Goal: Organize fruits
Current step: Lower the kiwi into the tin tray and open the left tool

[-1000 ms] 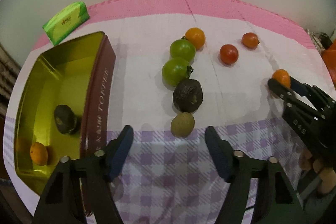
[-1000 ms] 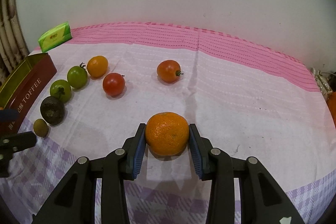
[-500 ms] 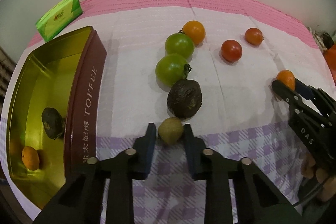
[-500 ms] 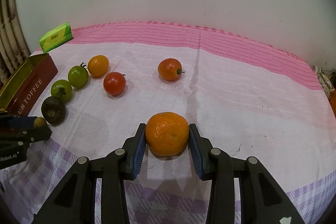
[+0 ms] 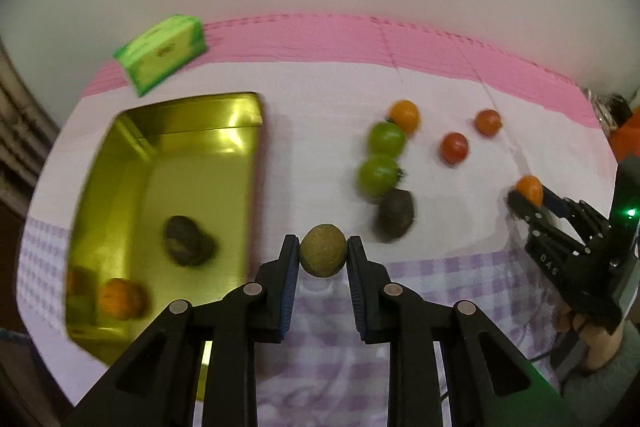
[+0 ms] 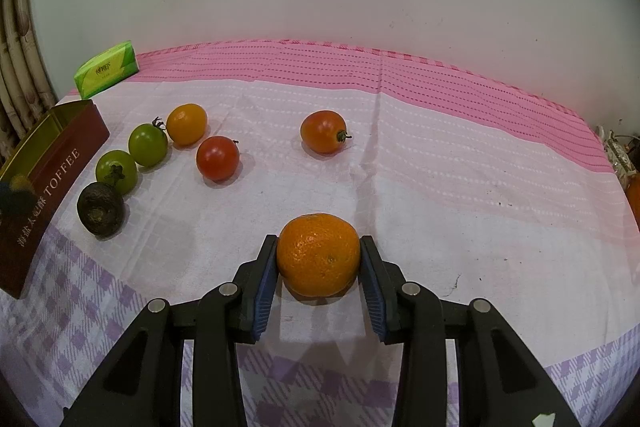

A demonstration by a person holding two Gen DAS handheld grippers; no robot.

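My left gripper [image 5: 323,255] is shut on a small olive-brown round fruit [image 5: 323,255], lifted above the cloth just right of the gold toffee tin [image 5: 236,183]. Inside the tin lie a dark fruit [image 5: 186,241] and an orange one [image 5: 120,299]. My right gripper [image 6: 319,261] is shut on a large orange [image 6: 319,254] that rests on the cloth; it also shows at the right edge of the left wrist view, right gripper [image 5: 528,201]. On the cloth remain a dark fruit [image 6: 100,209], two green tomatoes [image 6: 117,171] [image 6: 147,145], a yellow-orange tomato [image 6: 186,123] and two red tomatoes [image 6: 217,157] [image 6: 323,131].
A green tissue pack [image 6: 106,69] lies at the back left by the wall. The tin's red side [image 6: 48,187] reads TOFFEE. The cloth is pink at the back, white in the middle, purple-checked in front. A hand [image 5: 600,339] holds the right gripper.
My left gripper closed on the small olive-brown fruit, then lifted it off the cloth and moved left toward the tin. The right gripper and its orange stayed still.
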